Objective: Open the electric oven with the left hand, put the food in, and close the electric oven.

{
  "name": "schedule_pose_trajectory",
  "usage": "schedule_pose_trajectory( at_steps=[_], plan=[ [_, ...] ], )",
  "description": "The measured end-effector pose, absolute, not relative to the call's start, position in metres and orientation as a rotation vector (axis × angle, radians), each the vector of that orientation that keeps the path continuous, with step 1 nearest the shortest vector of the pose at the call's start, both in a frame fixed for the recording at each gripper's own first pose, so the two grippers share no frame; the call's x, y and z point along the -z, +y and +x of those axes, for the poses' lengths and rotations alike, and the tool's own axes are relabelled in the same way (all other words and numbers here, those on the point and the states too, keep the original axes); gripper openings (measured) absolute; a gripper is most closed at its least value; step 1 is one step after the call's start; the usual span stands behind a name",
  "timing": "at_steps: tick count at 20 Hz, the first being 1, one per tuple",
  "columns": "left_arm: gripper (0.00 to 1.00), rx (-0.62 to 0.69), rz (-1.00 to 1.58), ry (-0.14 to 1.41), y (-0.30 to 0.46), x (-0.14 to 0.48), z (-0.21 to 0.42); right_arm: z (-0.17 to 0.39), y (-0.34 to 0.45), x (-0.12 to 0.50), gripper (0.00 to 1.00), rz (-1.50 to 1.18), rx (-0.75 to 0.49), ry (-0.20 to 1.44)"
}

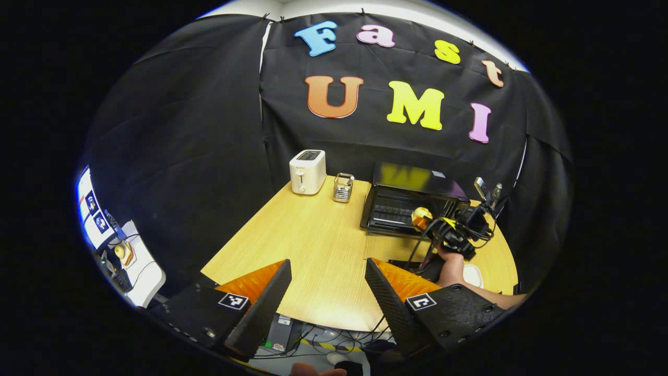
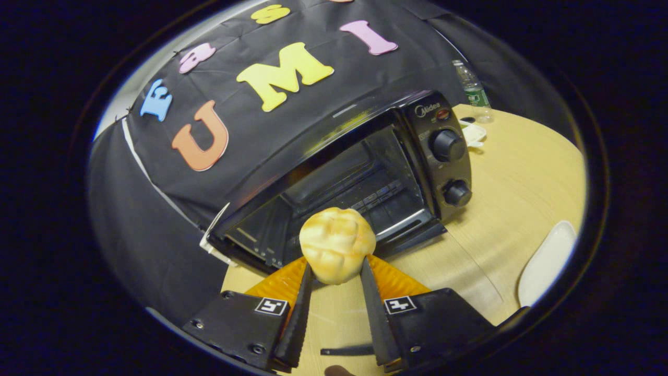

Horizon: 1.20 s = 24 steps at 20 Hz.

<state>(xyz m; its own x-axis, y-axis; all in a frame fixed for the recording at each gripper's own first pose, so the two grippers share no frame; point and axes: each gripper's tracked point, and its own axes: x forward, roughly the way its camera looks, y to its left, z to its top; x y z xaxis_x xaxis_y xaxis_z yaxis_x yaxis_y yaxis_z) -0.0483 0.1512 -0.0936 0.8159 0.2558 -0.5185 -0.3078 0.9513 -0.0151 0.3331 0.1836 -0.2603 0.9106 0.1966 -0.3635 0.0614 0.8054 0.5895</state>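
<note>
both fingers of the right gripper [image 2: 335,271] clamped the bun [image 2: 337,252] just before the open electric oven [image 2: 365,172]; left gripper [image 1: 327,279] hung released. best to carry it level, deep onto the rack, clear of the lowered door.

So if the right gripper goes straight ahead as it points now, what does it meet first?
Most likely the open electric oven. The right gripper, shut on the bun, points at the oven's open mouth, so the bun would probably pass over the lowered door and enter the cavity. Depth is hard to judge.
</note>
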Motion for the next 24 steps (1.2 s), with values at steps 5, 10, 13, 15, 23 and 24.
schedule_pose_trajectory(
  at_steps=[5, 10, 13, 15, 23, 24],
  plan=[
    [0.94, -0.287, -0.054, 0.559, 0.157, 0.094, -0.059, 0.383, 0.186, 0.271, 0.52, 0.644, 0.002, 0.364],
    [0.94, -0.298, -0.048, 0.568, 0.17, 0.094, -0.065, 0.402, 0.194, 0.282, 0.56, 0.612, -0.002, 0.352],
    [0.94, -0.297, -0.053, 0.56, 0.17, 0.092, -0.065, 0.403, 0.198, 0.281, 0.63, 0.575, -0.016, 0.361],
    [0.94, -0.291, -0.056, 0.552, 0.168, 0.09, -0.066, 0.398, 0.2, 0.28, 0.65, 0.572, -0.021, 0.371],
    [0.94, -0.274, -0.098, 0.509, 0.157, 0.079, -0.068, 0.352, 0.203, 0.258, 0.84, 0.601, -0.095, 0.399],
    [0.84, -0.272, -0.105, 0.5, 0.153, 0.078, -0.069, 0.34, 0.201, 0.256, 0.83, 0.616, -0.1, 0.403]
  ],
)
